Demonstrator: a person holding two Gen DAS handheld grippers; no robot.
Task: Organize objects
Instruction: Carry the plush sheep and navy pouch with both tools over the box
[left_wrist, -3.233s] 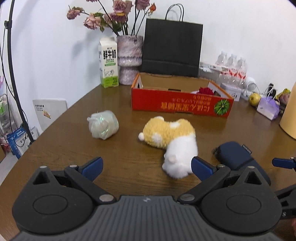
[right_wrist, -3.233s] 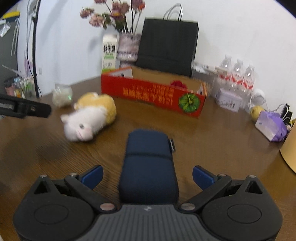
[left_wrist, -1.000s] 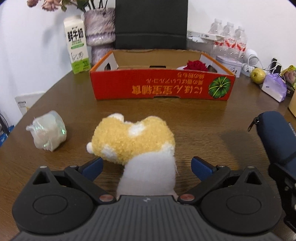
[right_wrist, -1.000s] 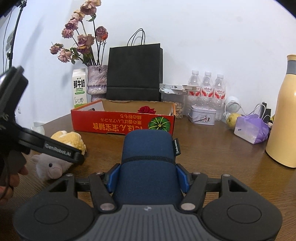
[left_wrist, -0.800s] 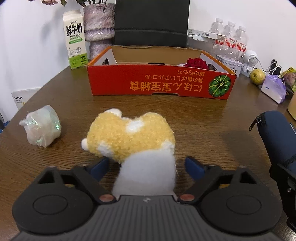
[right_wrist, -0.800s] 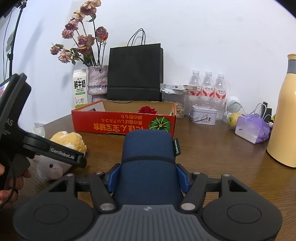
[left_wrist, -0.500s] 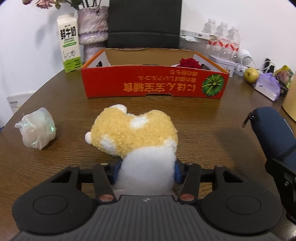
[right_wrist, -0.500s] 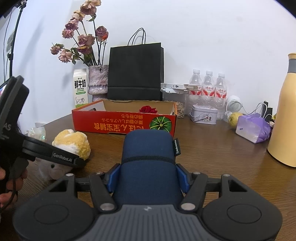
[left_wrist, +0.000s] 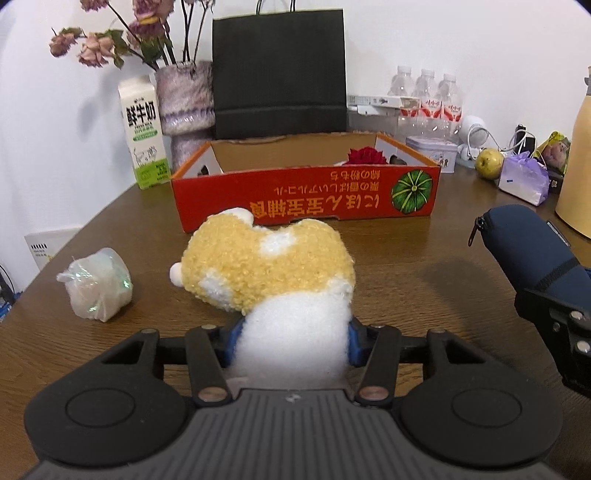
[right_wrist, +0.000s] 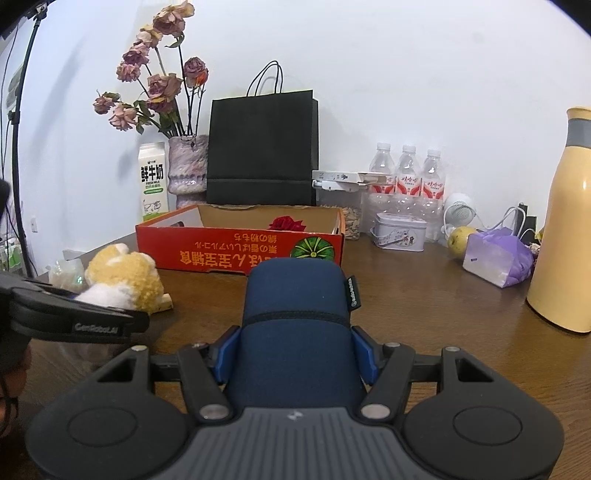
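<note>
The left hand-held gripper (left_wrist: 293, 338) is closed on the white end of a yellow-and-white plush toy (left_wrist: 266, 269), its blue pads pressed into the fluff on both sides; the toy's yellow body sticks out forward over the brown wooden tabletop (left_wrist: 406, 266). The right hand-held gripper (right_wrist: 295, 349) is clamped around a navy zip pouch (right_wrist: 295, 314), which stands out ahead between the blue pads. In the left wrist view the pouch (left_wrist: 532, 247) shows at the right edge, well apart from the toy, and in the right wrist view the toy (right_wrist: 125, 280) appears at the left, beyond the left hand-held gripper's black body. Just left of the toy a crumpled clear plastic bundle (left_wrist: 98, 284) lies on the tabletop. Beyond both held things sits an open red cardboard box (left_wrist: 306, 195) printed with a green pumpkin, with a red flower (left_wrist: 367, 155) inside near its right end. Behind the box stand a milk carton (left_wrist: 142, 133), a vase of dried roses (left_wrist: 186, 107) and a black paper bag (left_wrist: 279, 70). To the right are water bottles (right_wrist: 406, 181), a small tin (right_wrist: 400, 230), a yellowish fruit (right_wrist: 460, 236), a purple bag (right_wrist: 498, 260) and a tall yellow flask (right_wrist: 565, 229).
</note>
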